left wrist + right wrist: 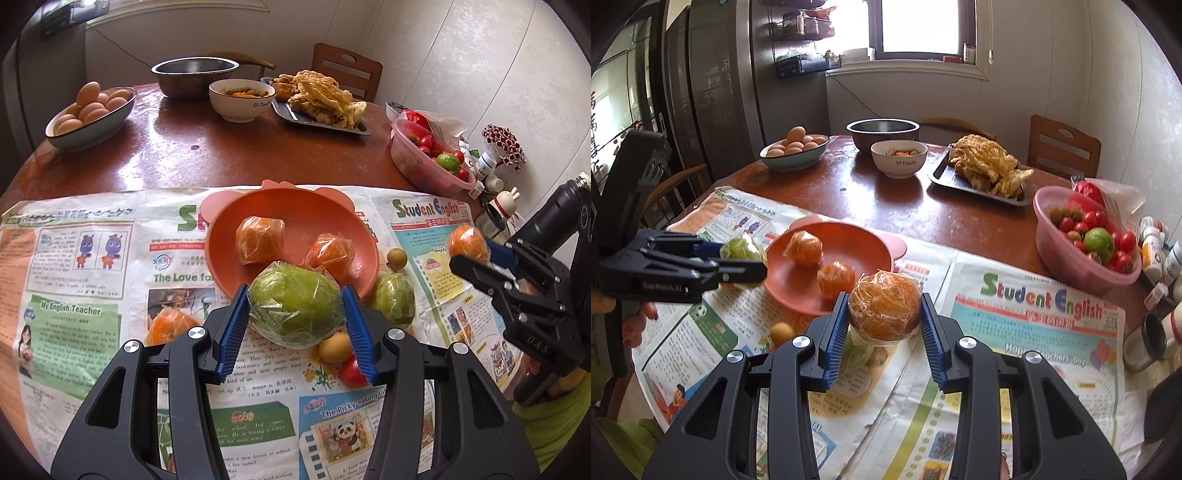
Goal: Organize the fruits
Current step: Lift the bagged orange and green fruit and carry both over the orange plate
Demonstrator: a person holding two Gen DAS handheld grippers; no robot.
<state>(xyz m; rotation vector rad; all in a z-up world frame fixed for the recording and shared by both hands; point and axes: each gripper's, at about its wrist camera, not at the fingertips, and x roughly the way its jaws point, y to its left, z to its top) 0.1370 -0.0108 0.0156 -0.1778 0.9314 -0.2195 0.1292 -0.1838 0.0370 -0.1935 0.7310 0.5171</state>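
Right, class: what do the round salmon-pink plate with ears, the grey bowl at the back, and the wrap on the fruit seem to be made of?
Round salmon-pink plate: probably silicone or matte plastic; dull, even surface, moulded ears.
Grey bowl: likely stainless steel; bright rim, mirror-like inside.
Wrap on the green fruit and orange: thin clear plastic film; shiny crinkles.

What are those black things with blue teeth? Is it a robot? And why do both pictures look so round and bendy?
No robot: a person holds one claw in each hand, and a small camera rides on each claw, with a lens that bends the picture. The left claw squeezes a wrapped green fruit. The right claw squeezes a wrapped orange. Each camera also catches the other claw from the side. Below them, newspaper covers the table, and a pink plate on it has two wrapped oranges. More fruit lies loose on the paper. Farther back sit a bowl of eggs and a pink tub of small fruit.
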